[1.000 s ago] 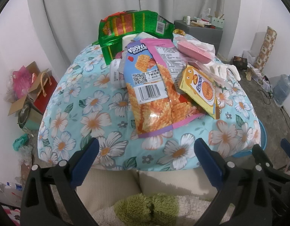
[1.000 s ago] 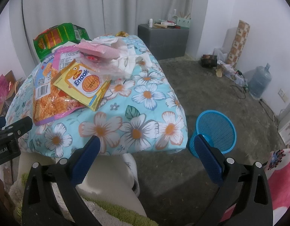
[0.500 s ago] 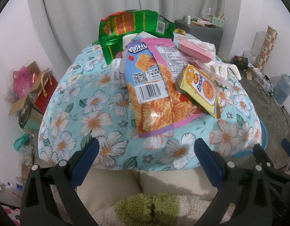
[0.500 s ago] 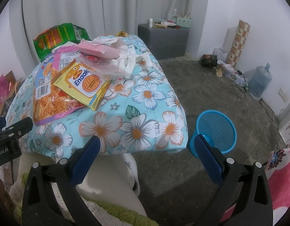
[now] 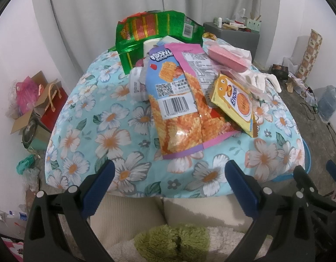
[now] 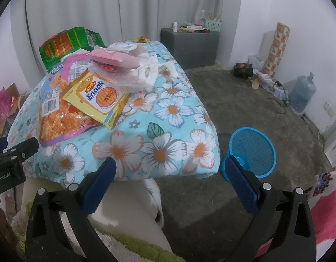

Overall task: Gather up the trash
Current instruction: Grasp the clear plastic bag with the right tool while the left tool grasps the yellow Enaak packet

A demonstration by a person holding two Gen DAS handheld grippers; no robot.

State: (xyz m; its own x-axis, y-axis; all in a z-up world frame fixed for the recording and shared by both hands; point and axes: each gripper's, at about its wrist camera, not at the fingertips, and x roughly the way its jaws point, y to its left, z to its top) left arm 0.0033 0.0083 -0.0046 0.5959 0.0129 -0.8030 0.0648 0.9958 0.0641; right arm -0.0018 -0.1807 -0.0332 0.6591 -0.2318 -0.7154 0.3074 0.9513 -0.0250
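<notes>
Both the left gripper point(image 5: 168, 172) and right gripper point(image 6: 168, 170) are wide open and empty, and the long orange snack bag point(image 5: 178, 118) lies on the flowery table point(image 5: 98, 126) toward twelve o'clock, closer to the left one.

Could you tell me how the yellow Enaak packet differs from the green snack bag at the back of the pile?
The yellow Enaak packet lies flat at the near side of the pile, while the green snack bag stands propped up at the far side. The yellow Enaak packet looks smooth and compact; the green snack bag looks larger, crinkled and shiny. Both rest on the floral cloth, untouched by either tongs.
</notes>
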